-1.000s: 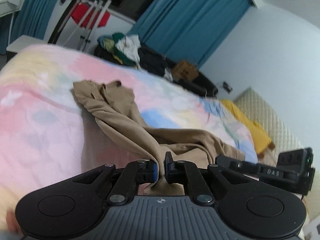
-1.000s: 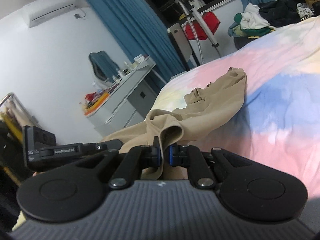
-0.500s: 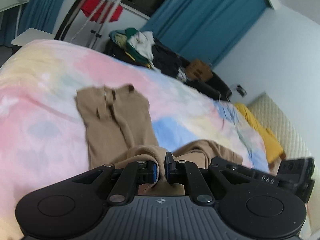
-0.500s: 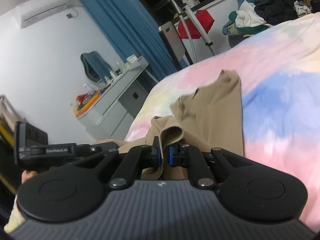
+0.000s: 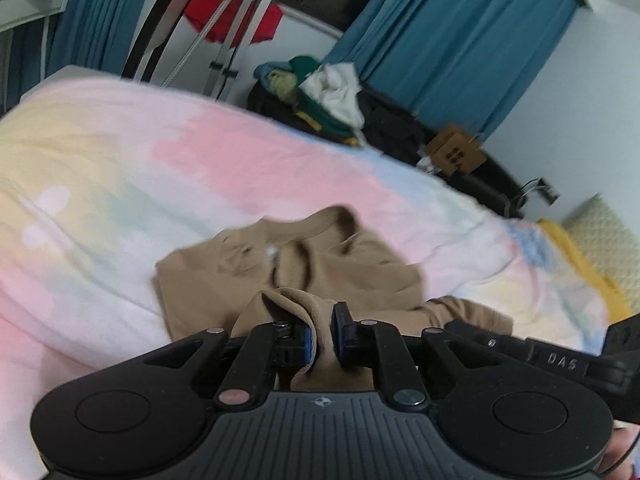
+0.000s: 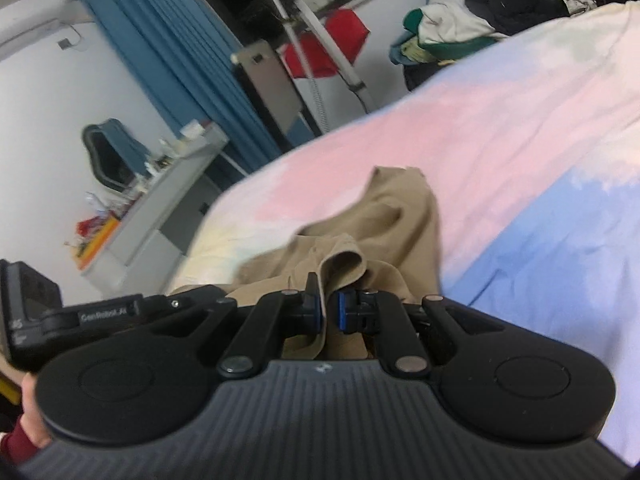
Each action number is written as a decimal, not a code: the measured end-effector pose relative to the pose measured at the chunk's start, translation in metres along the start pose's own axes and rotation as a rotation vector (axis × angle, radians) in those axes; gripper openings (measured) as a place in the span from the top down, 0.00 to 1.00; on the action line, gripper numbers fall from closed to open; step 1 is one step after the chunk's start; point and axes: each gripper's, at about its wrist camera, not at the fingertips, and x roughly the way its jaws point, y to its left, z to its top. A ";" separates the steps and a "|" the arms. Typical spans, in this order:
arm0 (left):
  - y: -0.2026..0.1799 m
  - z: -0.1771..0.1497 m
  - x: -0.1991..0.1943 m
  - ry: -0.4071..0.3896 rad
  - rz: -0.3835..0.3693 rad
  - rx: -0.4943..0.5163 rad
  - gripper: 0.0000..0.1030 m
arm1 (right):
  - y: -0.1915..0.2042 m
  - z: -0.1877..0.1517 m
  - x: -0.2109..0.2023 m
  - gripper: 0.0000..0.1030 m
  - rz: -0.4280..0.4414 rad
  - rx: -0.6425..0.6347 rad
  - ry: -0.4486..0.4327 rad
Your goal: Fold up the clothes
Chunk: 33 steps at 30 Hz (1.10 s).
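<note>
You are pinching a bunched fold of the soft tan knit garment in your left tongs, and your right tongs are clamping another fold of the same cloth. Both pairs are sitting close together, with fabric filling the gaps. The rest of the garment is lying crumpled near the middle of the bed, on the fleecy pastel pink, yellow and blue blanket, neckline toward the far edge. The cloth is looking light, limp and thin, so it is likely going to sag and drag. Seams, hems or corners are probably offering you the firmest hold.
</note>
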 end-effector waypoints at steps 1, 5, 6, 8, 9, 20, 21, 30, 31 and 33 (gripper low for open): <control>0.005 -0.004 0.007 0.009 0.007 -0.005 0.87 | -0.003 -0.002 0.009 0.88 -0.014 -0.004 0.012; 0.017 -0.010 0.030 0.029 0.019 -0.014 0.87 | -0.011 -0.007 0.035 0.88 -0.056 -0.036 0.046; 0.017 -0.009 0.031 0.032 0.018 -0.013 0.87 | -0.013 -0.008 0.040 0.88 -0.059 -0.037 0.053; 0.017 -0.008 0.033 0.036 0.018 -0.011 0.87 | -0.018 -0.010 0.043 0.87 -0.055 -0.033 0.056; 0.017 -0.008 0.034 0.038 0.018 -0.008 0.87 | -0.019 -0.010 0.043 0.87 -0.050 -0.028 0.056; -0.034 -0.022 -0.024 -0.034 0.121 0.170 0.28 | 0.006 -0.009 0.005 0.51 -0.060 -0.083 0.003; -0.041 -0.027 -0.034 -0.050 0.135 0.198 0.23 | 0.010 -0.010 -0.004 0.42 -0.055 -0.081 -0.016; -0.069 -0.083 -0.103 -0.011 0.185 0.239 0.21 | 0.037 -0.046 -0.081 0.26 -0.029 -0.025 -0.057; -0.071 -0.088 -0.108 -0.007 0.179 0.227 0.21 | 0.037 -0.051 -0.084 0.26 -0.020 -0.009 -0.040; -0.069 -0.098 -0.115 0.017 0.148 0.177 0.20 | 0.037 -0.061 -0.087 0.26 0.004 0.048 0.013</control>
